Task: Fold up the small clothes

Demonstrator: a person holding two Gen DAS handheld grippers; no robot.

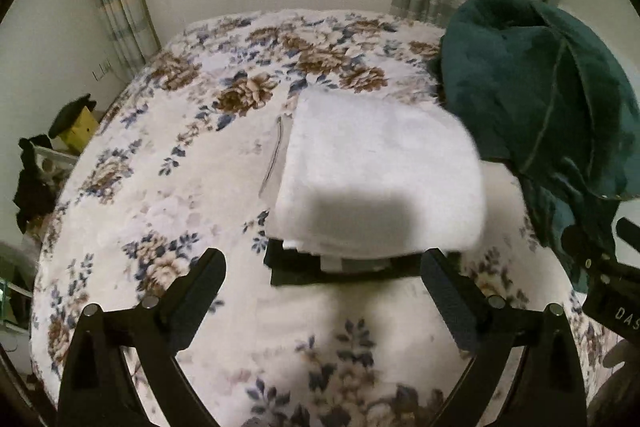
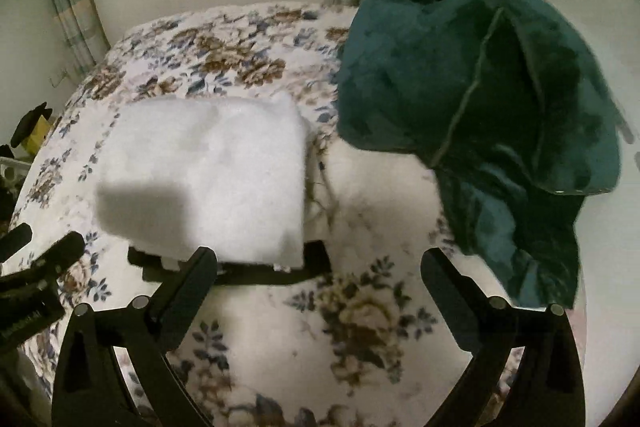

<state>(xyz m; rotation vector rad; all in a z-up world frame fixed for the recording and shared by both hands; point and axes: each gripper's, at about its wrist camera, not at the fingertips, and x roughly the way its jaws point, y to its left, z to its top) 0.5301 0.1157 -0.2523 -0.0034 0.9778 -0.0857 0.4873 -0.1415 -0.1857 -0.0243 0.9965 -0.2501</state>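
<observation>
A folded white cloth lies on a folded black garment on the floral bed. My left gripper is open, its fingers just short of the stack's near edge. A crumpled dark green garment lies to the right. In the right wrist view the white cloth sits on the black garment at left, the green garment at right. My right gripper is open and empty, over the bedspread between them. The left gripper's body shows at the left edge.
The floral bedspread covers the bed. A yellow box and dark items stand on the floor beyond the left bed edge. Curtains and a barred window are at the back wall.
</observation>
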